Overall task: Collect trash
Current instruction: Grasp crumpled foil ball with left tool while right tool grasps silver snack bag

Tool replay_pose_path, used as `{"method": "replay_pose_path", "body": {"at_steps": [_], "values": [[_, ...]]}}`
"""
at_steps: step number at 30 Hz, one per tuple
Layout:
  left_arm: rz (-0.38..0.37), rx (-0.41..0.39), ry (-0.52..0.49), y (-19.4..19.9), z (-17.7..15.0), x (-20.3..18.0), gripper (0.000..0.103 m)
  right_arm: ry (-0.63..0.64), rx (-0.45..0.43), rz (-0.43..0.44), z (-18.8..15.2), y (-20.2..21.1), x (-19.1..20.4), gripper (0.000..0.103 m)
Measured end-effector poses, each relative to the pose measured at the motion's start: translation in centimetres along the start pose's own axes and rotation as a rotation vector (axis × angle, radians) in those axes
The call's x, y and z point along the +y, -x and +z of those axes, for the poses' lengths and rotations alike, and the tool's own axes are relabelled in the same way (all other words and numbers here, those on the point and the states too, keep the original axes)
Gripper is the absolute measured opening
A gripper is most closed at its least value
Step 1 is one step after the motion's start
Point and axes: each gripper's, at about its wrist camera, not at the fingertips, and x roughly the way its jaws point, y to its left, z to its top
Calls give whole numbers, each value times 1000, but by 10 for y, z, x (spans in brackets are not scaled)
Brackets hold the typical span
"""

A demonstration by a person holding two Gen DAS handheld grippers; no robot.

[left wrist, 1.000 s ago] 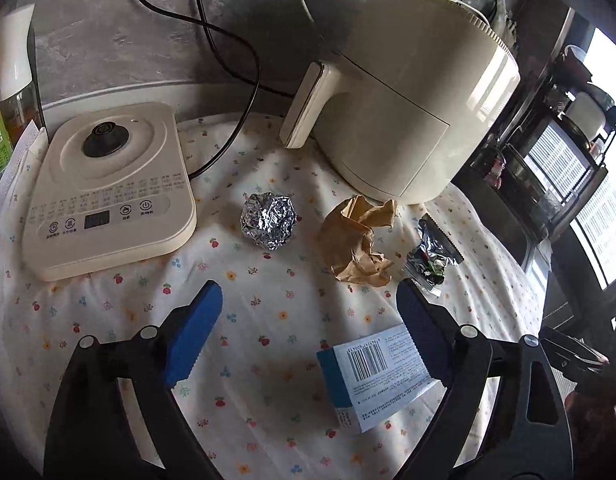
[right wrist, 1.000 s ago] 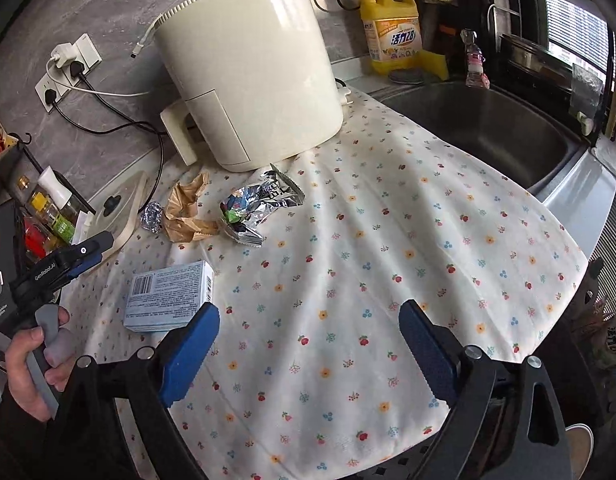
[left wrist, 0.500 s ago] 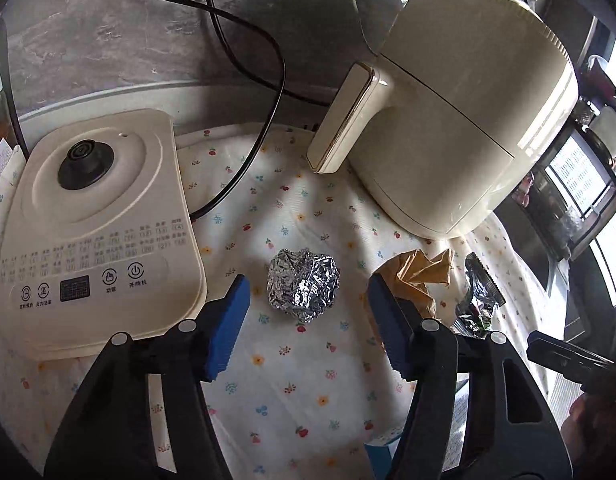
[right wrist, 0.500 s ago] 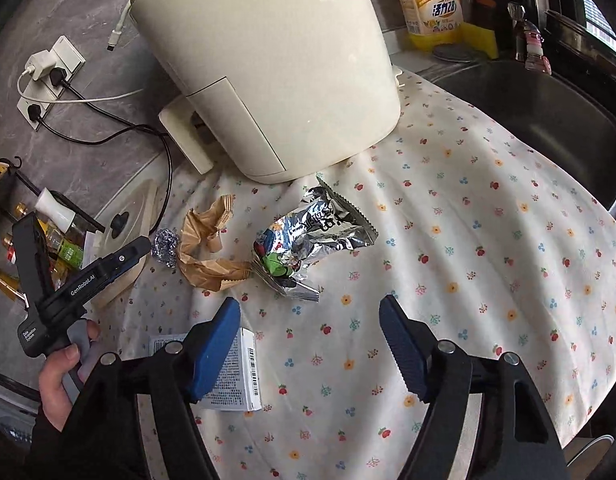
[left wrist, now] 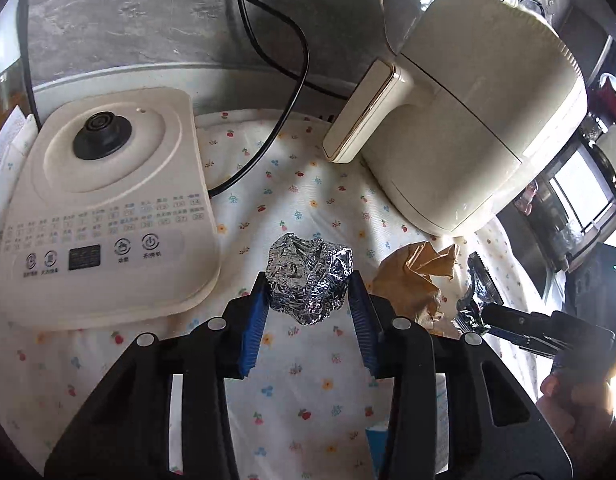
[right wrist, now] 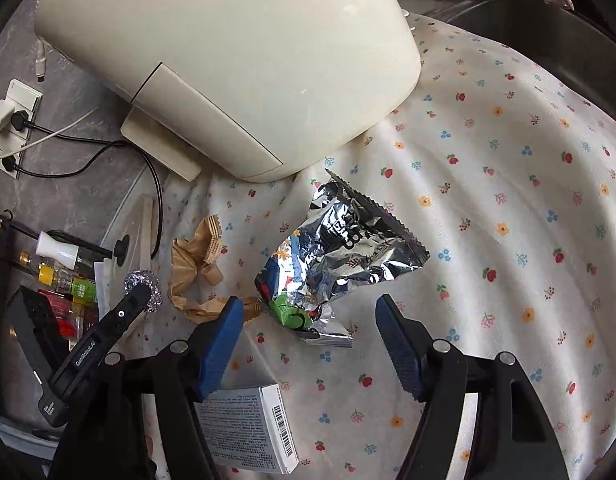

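A crumpled foil ball (left wrist: 308, 278) lies on the flowered cloth (left wrist: 308, 380). My left gripper (left wrist: 308, 284) has its jaws closing on it, and both blue pads touch its sides. From the right wrist view the ball (right wrist: 141, 278) peeks out behind that gripper's black finger. A silver snack wrapper (right wrist: 344, 252) lies ahead of my right gripper (right wrist: 308, 308). Its jaws are closing; the wrapper's near end sits between them, clear of both pads. Crumpled brown paper (right wrist: 191, 276) lies between the ball and the wrapper. A white and blue carton (right wrist: 247, 424) lies under the right gripper's left finger.
A cream air fryer (right wrist: 227, 60) stands close behind the trash. A cream kettle base (left wrist: 99, 208) with a black cord (left wrist: 267, 136) sits left of the foil ball. Bottles (right wrist: 55, 276) crowd the left edge. A dark sink (right wrist: 548, 20) lies at the far right.
My left gripper moved forward onto the foil ball and narrowed until its pads reached it. My right gripper came down and forward toward the snack wrapper, rolling a little and narrowing its jaws.
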Motion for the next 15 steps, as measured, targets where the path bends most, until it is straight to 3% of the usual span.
{"method": "replay_pose_path", "body": {"at_steps": [9,15], "values": [[49,-67,68,58,-41,7,40,-17,51,60,10,-11,-7,18],[72,-124,128,96,-71,6,40,56,25,75,-3,22,-4,13]]}}
